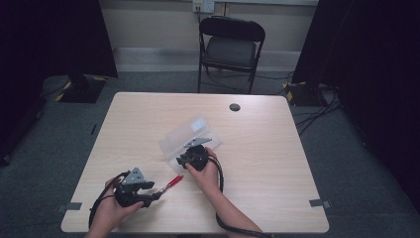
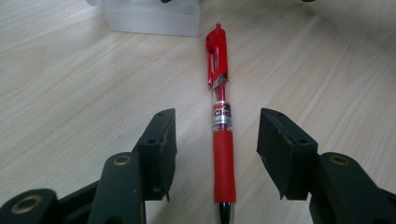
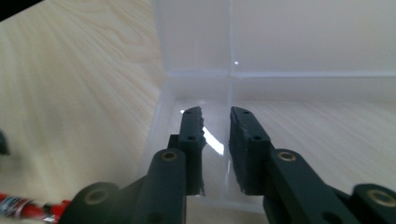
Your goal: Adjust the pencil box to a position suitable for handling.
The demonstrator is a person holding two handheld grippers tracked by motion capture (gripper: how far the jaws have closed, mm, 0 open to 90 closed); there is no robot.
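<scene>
A red retractable pen with a clear barrel and a red rubber grip (image 2: 221, 135) lies flat on the pale wooden table (image 1: 267, 148), and it serves as the landmark here. The left gripper (image 2: 216, 140) stands over the pen's grip end with its black jaws spread, one on each side of the barrel; neither pad touches it, and the pen runs straight up the gap between them. The pen's clip end points away from this gripper towards a clear, frosted plastic box with its lid thrown open (image 1: 190, 136), which sits just beyond that end. The right gripper (image 3: 215, 114) is past the pen, at the box, its jaws nearly together with a narrow slit between them and nothing in it, their tips over the box's near rim.
</scene>
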